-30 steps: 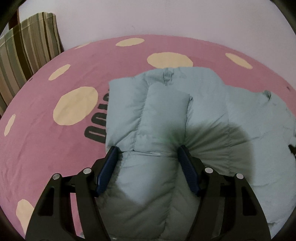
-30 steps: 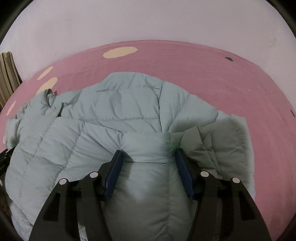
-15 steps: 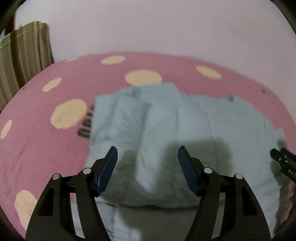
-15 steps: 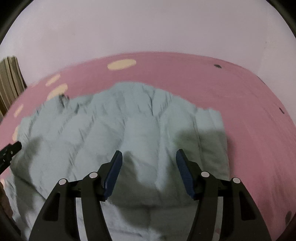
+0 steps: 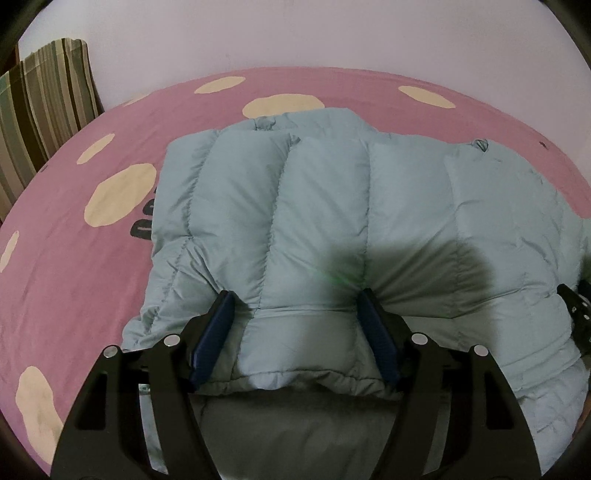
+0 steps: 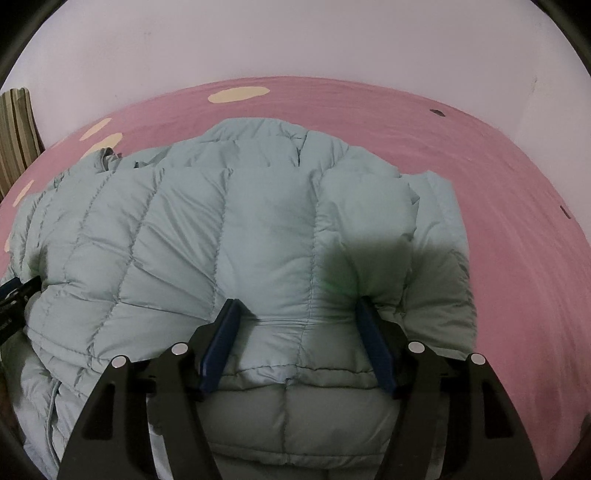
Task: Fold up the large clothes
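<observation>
A pale blue quilted puffer jacket (image 5: 332, 206) lies on a pink bed sheet with cream dots (image 5: 74, 258). It also fills the right wrist view (image 6: 258, 229). My left gripper (image 5: 295, 306) is wide open, its blue pads (image 5: 218, 332) pressed into the jacket's near folded edge on either side of a padded panel. My right gripper (image 6: 295, 314) is wide open too, its blue pads (image 6: 373, 339) set into the near hem edge. The right gripper's tip shows at the right edge of the left wrist view (image 5: 576, 310).
A striped cushion (image 5: 40, 107) stands at the far left against a pale wall (image 5: 295, 33). The pink sheet (image 6: 517, 206) extends to the right of the jacket. Black lettering on the sheet (image 5: 142, 221) peeks out by the jacket's left edge.
Both grippers lifted back off the jacket half a second ago, then came down again onto its near edge. The jacket now lies doubled over, with a thicker folded edge under the fingers.
</observation>
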Demonstrator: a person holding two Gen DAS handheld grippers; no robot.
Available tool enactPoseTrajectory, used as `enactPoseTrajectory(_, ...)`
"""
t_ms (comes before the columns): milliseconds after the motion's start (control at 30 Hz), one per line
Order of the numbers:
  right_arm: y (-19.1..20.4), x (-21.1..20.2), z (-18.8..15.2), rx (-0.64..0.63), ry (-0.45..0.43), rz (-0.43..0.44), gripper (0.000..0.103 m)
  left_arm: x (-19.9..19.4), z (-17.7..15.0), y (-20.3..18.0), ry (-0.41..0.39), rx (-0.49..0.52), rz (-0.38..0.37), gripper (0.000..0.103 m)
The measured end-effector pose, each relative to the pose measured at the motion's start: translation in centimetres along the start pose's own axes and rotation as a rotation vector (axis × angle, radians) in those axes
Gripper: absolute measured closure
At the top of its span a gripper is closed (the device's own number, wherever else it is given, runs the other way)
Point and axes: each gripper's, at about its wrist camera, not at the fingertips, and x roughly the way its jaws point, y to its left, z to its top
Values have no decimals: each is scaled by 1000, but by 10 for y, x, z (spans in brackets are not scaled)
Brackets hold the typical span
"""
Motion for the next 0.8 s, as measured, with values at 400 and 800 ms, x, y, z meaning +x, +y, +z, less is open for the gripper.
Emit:
enactPoseTrajectory(400,-36,-78,-18,109,-69,80,37,-78,-27,41,-63,-48,-79,29)
enactPoseTrajectory(800,-82,-158,-133,149,-2,81,33,-166,-136,116,-50,-123,-139,27)
